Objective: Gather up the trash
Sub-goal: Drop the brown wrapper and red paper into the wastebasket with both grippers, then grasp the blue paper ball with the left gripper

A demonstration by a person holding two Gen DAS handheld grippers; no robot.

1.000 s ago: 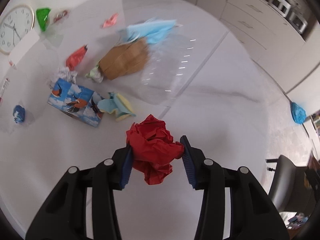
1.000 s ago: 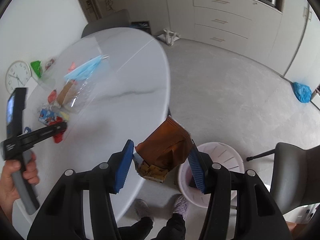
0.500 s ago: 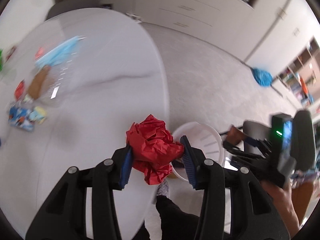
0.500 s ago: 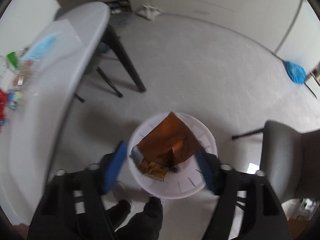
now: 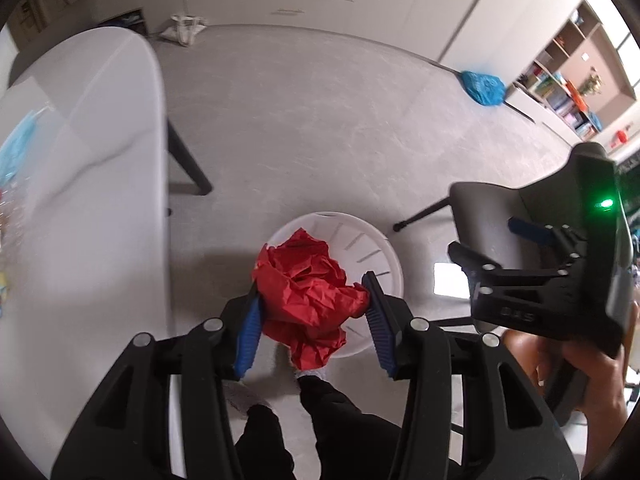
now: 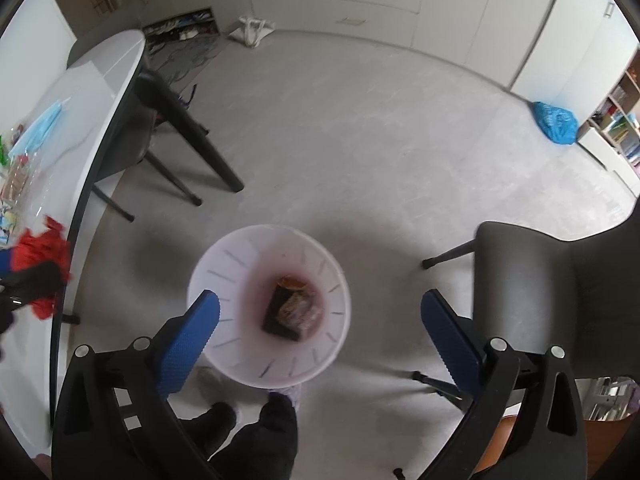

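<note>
A crumpled red paper [image 5: 308, 292] is pinched between the blue pads of my left gripper [image 5: 310, 286]. Its jaws are easing open, but the pads still press on the paper. It hangs over the near rim of a white round bin [image 5: 384, 248] on the floor. My right gripper [image 6: 320, 299] points down over the same bin [image 6: 208, 264], jaws opening wide with nothing between them. A brown snack packet [image 6: 292, 312] lies at the bottom of the bin. In the right wrist view the red paper [image 6: 40, 248] shows at the left edge. The right gripper [image 5: 486, 236] shows at the right of the left wrist view.
The white table [image 6: 100, 92] with a blue face mask [image 6: 40, 128] and other litter stands left of the bin, on dark legs. A grey chair [image 6: 540, 280] stands to the right. A blue bag [image 6: 556, 122] lies on the far floor. The person's feet [image 6: 256, 432] are beside the bin.
Both grippers swung from the table out over the floor bin. The right gripper opened and the brown packet dropped into the bin. The left gripper still carries the red paper.
</note>
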